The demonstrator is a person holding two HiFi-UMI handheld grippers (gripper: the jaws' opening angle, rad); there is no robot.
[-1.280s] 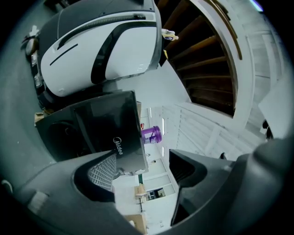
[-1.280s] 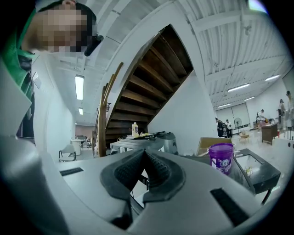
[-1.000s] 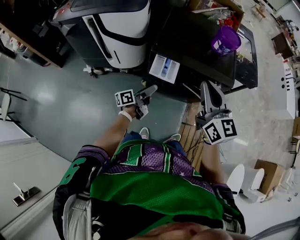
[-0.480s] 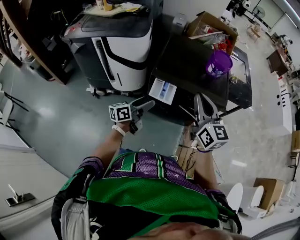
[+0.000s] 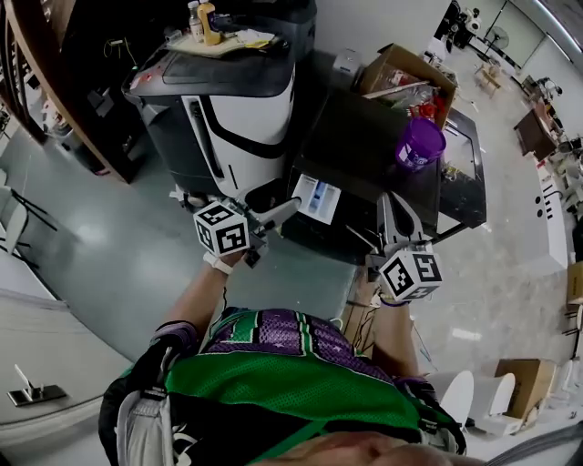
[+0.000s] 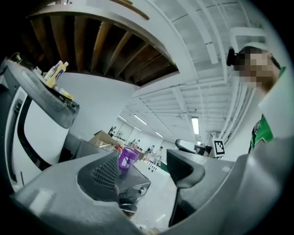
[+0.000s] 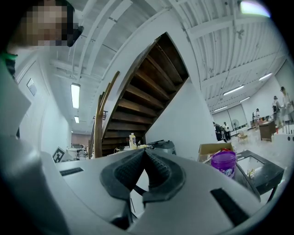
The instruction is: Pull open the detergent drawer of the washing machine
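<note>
The black washing machine point(image 5: 383, 155) stands in the middle of the head view, and its detergent drawer point(image 5: 316, 198) sticks out of the front as a white tray with a blue compartment. My left gripper point(image 5: 281, 212) hangs just left of the drawer, level with it and apart from it. Its jaws have just been closing a little but stand open, with nothing between them point(image 6: 144, 167). My right gripper point(image 5: 393, 211) is at the machine's front right corner, its pads meeting at the tips point(image 7: 144, 158) on nothing.
A purple tub point(image 5: 419, 143) sits on the washer's top. A large white-and-grey machine point(image 5: 237, 100) with bottles point(image 5: 205, 20) on it stands to the left, close to the washer. Behind is a cardboard box point(image 5: 401, 73). A wooden pallet point(image 5: 360, 314) lies by my feet.
My left gripper has risen from knee height to the drawer's level and rolled, so its marker cube now faces up. The right gripper rose slightly. The drawer stands out as before.
</note>
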